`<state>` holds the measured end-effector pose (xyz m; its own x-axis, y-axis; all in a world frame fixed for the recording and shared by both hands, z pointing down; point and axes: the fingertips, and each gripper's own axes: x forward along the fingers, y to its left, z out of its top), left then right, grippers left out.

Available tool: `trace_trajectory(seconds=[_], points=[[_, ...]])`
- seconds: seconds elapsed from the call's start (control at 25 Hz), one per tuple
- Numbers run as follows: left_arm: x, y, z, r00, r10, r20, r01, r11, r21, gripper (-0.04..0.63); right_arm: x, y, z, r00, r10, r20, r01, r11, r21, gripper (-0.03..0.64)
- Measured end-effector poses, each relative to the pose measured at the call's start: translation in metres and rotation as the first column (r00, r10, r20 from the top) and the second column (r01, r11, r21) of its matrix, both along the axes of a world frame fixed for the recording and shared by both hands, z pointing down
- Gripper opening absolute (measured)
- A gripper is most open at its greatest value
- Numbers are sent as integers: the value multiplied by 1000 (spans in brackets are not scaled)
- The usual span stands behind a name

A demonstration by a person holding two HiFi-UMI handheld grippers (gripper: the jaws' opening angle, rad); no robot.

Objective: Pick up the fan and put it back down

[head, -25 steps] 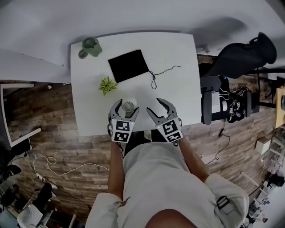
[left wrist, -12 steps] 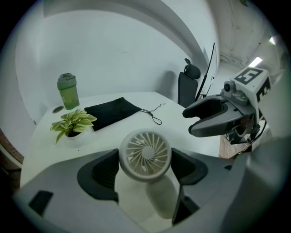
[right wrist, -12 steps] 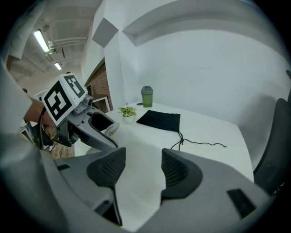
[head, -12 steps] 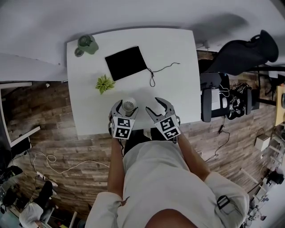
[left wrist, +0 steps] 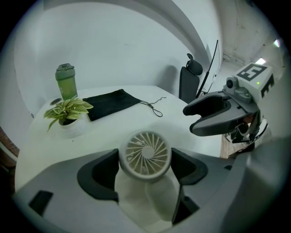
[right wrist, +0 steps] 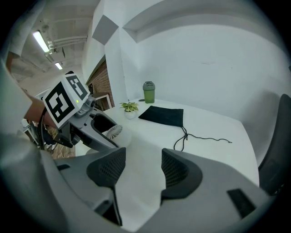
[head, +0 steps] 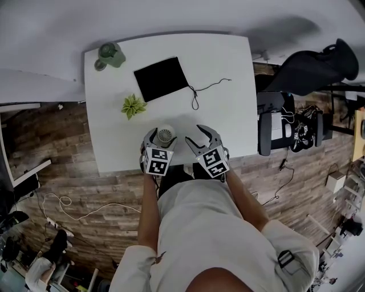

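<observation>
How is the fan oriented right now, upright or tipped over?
Upright: in the left gripper view the fan shows its round grille above its white body, between the left gripper's jaws.

1. An office-like workroom: a white rectangular counter (head: 228, 68) stands against a plain white wall (head: 171, 17).
2. A black office chair (head: 311, 71) sits right of the counter.
3. Loose white cables (head: 74, 214) trail across the brown wood-plank floor (head: 74, 171) left of the counter.

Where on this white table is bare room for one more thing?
Free: right side, between thin black cord and white table's edge. Crowded: far left: green bottle, potted plant, black cloth pouch; near edge: round white fan, left hand-held gripper, right hand-held gripper.
</observation>
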<state>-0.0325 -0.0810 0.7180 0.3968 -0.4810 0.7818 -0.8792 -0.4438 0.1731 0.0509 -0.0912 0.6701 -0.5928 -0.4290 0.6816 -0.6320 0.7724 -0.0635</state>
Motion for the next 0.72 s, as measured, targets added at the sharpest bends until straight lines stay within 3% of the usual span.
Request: trace_trajectory(seconds=[0.72], points=[[5,-1,13,1000,12,20,-11,1000,-17,356,1,-2,6,1000,-1,-13,1,1000,-14,250]])
